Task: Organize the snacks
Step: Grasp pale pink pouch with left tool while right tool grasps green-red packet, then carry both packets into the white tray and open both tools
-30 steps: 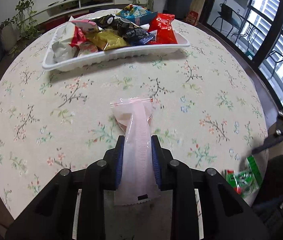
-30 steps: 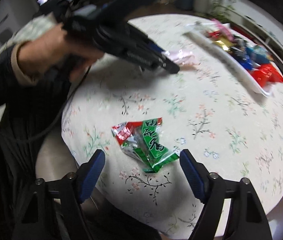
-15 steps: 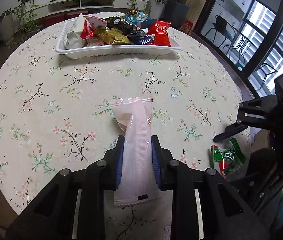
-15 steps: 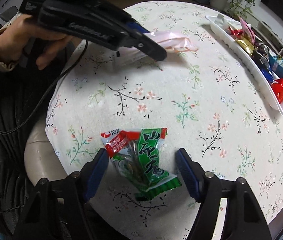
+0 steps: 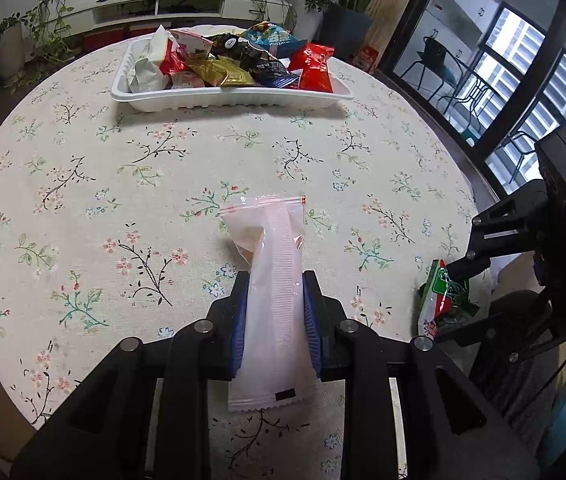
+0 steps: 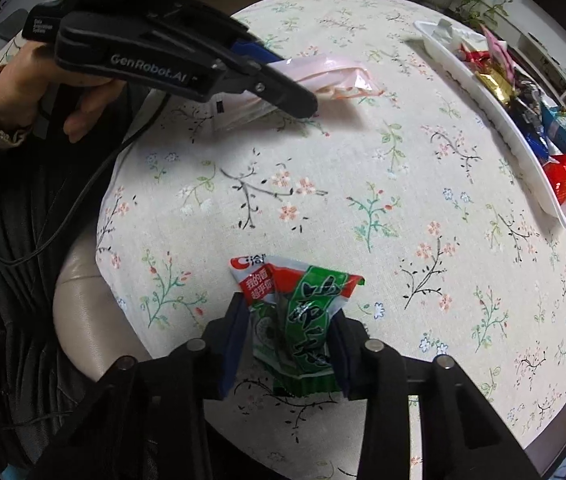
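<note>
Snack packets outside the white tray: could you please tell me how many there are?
2: a pale pink packet in the left gripper, and a green-and-red packet in the right gripper. None seem hidden.

My pink packet (image 5: pixel 275 280): glossy translucent plastic film. Green packet (image 6: pixel 295 320): shiny foil-like plastic. Tabletop (image 5: pixel 123 184): matt woven cloth. Tray (image 5: pixel 227 100): smooth white plastic.

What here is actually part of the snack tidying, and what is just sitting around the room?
Part of the job:
pink packet, held in the left gripper
green and red packet, held in the right gripper
white tray with the snacks already piled in it

Just there:
flowered tablecloth
potted plants
low white shelf
</note>
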